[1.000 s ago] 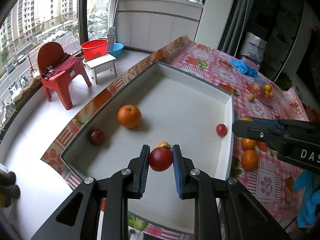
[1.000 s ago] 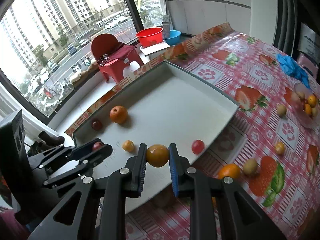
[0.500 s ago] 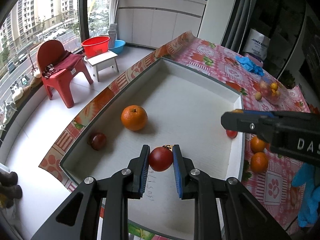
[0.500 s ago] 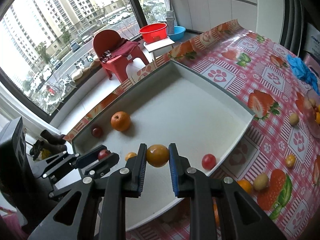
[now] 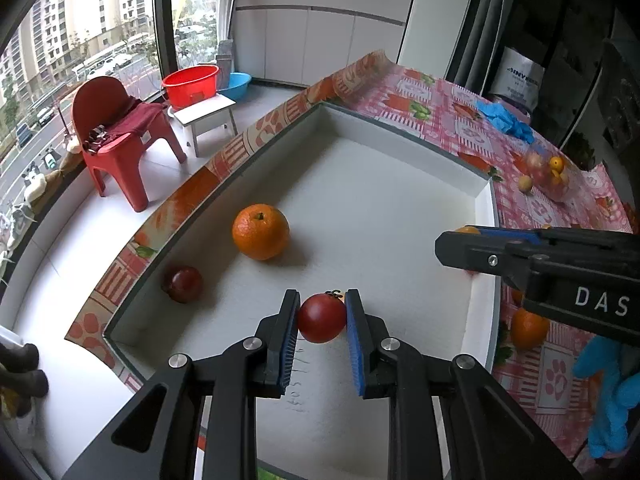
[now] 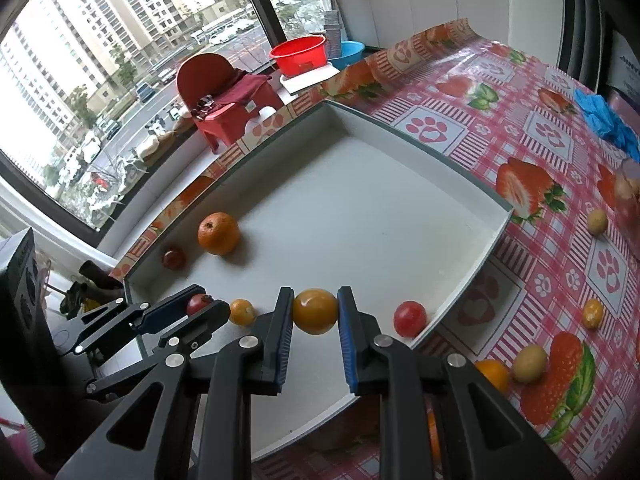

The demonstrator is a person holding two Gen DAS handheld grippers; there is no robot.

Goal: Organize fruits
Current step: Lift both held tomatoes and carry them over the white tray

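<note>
Over the near end of the white tray [image 5: 486,216], the left gripper [image 5: 322,314] has its blue pads clenched on a red tomato [image 5: 321,318], held just above the tray floor. Beside it, the right gripper [image 6: 315,312] grasps a yellow-orange fruit [image 6: 315,311] between its pads, also over the tray's near end. Inside the tray, a large orange [image 5: 261,231] lies near the left wall, and a dark red fruit [image 5: 183,283] rests against that wall, nearer the front corner. From the right wrist view, a small orange fruit [image 6: 241,312] sits on the tray floor close to the near wall, just past the left gripper's tips, and a red tomato [image 6: 409,319] lies in the tray's near right corner, touching the right wall. Outside the tray, on its right, the strawberry-and-paw tablecloth [image 6: 532,128] carries loose fruit: an orange [image 6: 493,374] just off the near right corner, a yellowish fruit [image 6: 529,363] beside that, and two more small yellow ones [image 6: 592,313] farther out from the tray's right wall. Well beyond the tray's far right corner lie crumpled blue gloves [image 6: 608,124], and a clear container [image 5: 550,174] of fruit stands on the cloth off the right wall. Left of the tray, past the table edge, stand a red chair [image 5: 120,140] and a red basin [image 5: 191,86] on the floor.
</note>
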